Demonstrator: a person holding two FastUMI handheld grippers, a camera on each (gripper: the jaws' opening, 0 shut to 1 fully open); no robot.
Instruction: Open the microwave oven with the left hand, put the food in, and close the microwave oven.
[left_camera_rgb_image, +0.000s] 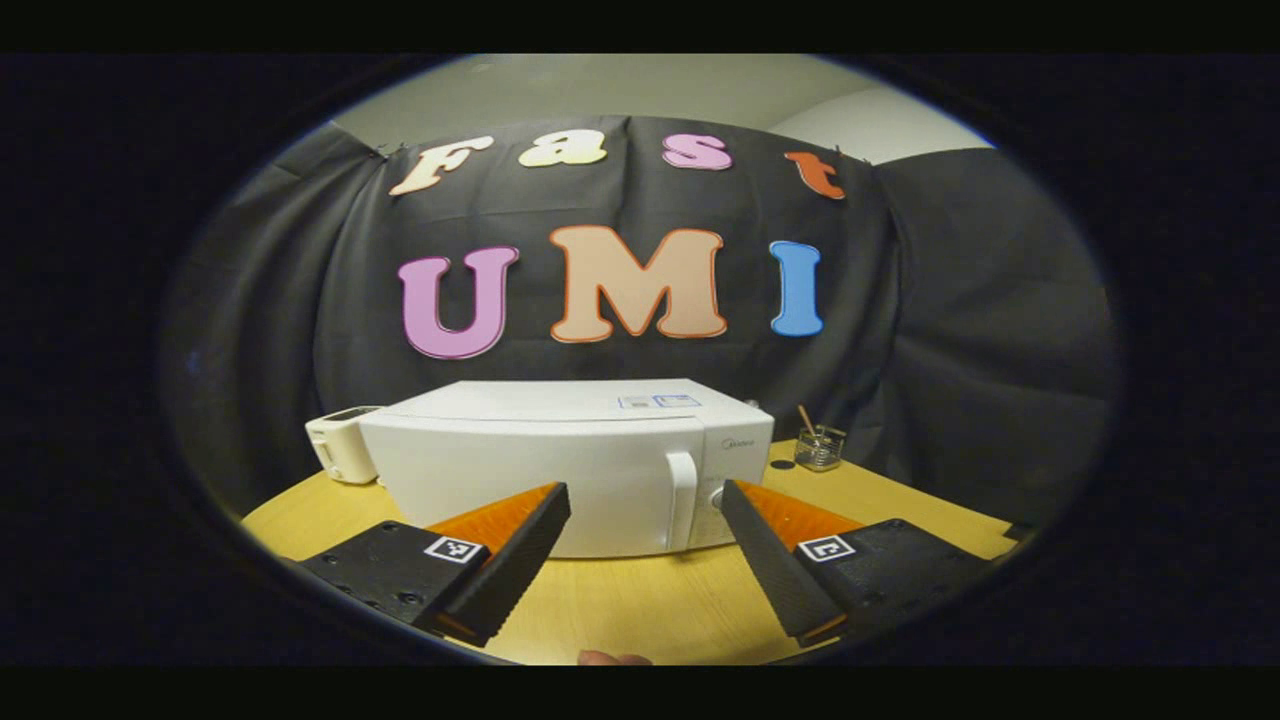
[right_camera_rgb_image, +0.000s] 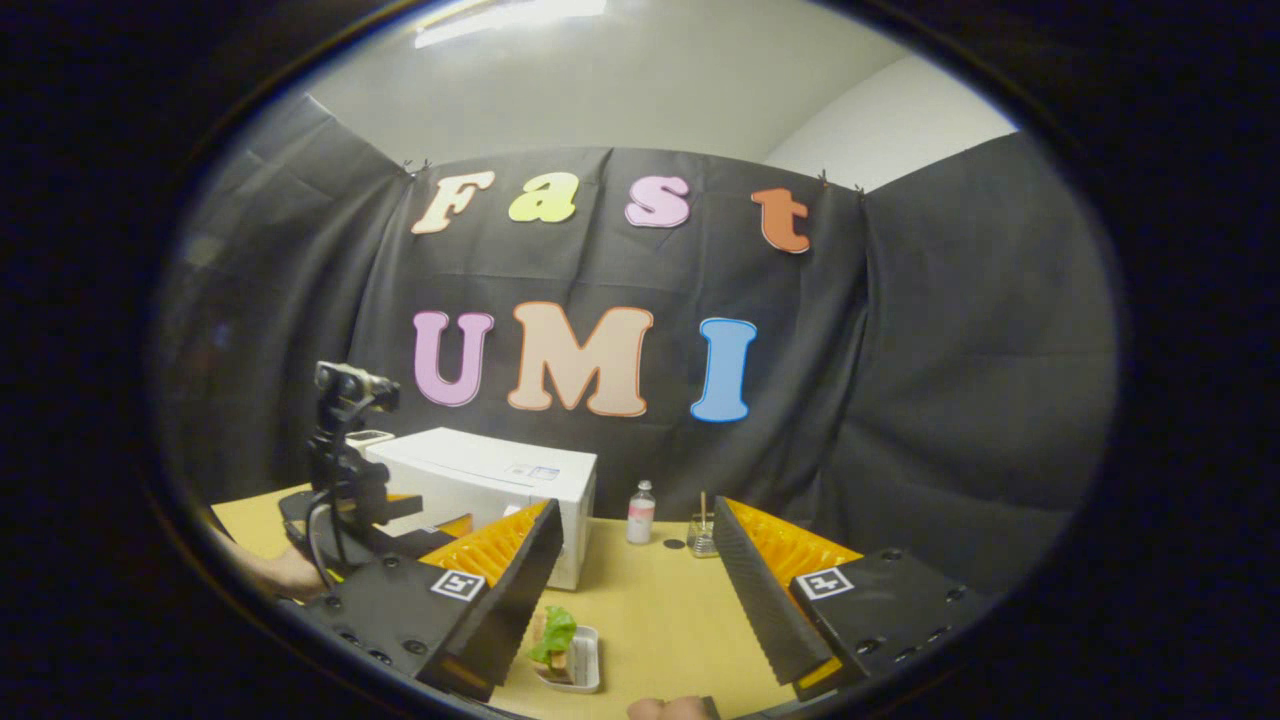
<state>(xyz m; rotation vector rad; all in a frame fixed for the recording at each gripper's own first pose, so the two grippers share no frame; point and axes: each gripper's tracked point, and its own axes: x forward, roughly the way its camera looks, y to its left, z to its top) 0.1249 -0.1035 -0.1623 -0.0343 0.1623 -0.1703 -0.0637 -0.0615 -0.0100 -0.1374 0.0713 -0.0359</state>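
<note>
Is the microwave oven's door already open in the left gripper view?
No, the microwave oven has its door flush with the front, the handle untouched between the left gripper's spread fingers.

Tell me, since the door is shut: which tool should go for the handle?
Left. The left tool is open, facing the microwave, with the handle between its fingers' line. The right tool hovers open over the food beside the microwave.

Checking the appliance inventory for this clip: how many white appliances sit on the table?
2: the microwave at the table's centre, door closed, and a small toaster just beyond its far left corner. Others may be hidden behind the microwave.
</note>
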